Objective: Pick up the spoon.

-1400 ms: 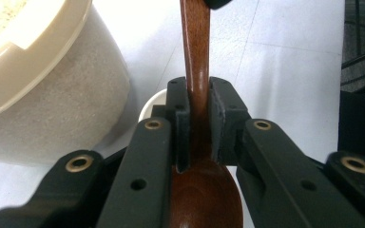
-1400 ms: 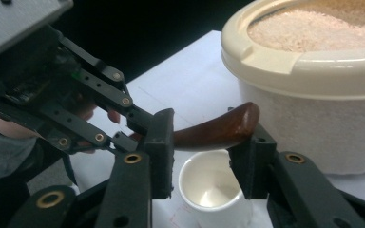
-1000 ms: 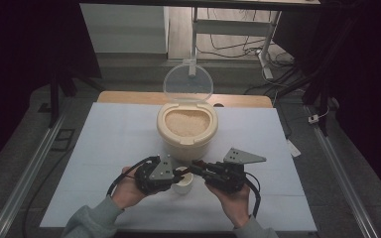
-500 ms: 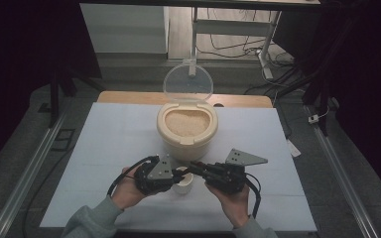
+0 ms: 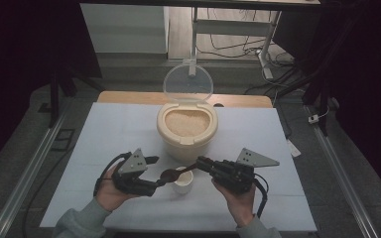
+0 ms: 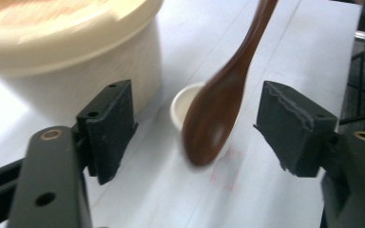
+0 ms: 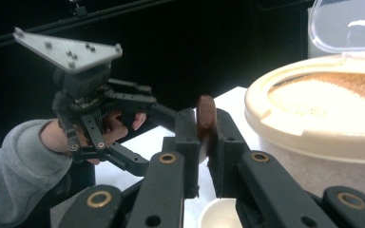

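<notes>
A handover of the brown wooden spoon (image 5: pixel 174 172) looks just finished: the right tool (image 5: pixel 202 163) pinches the spoon's handle between its pressed-together jaws, seen edge-on in the right gripper view (image 7: pixel 206 116), while the left tool (image 5: pixel 158 173) has just been opening its jaws, which now stand spread on either side of the spoon's bowl without touching it, as the left gripper view shows (image 6: pixel 214 114). The spoon hangs in the air, its bowl low over the tabletop (image 5: pixel 119 134) and just above the small white cup (image 5: pixel 182 181), which stands in front of the cream rice container (image 5: pixel 186 130). That container is full of rice and its clear lid (image 5: pixel 187 83) stands tilted up and open behind it. The step in hand, as I judge it, is passing the spoon to the right side so it can scoop. The next move probably calls for the left tool to back clear of the spoon, and for the right tool to lift and swing the spoon's bowl up over the container's rim and dip it into the rice, keeping a firm hold so the handle does not twist in the jaws.
</notes>
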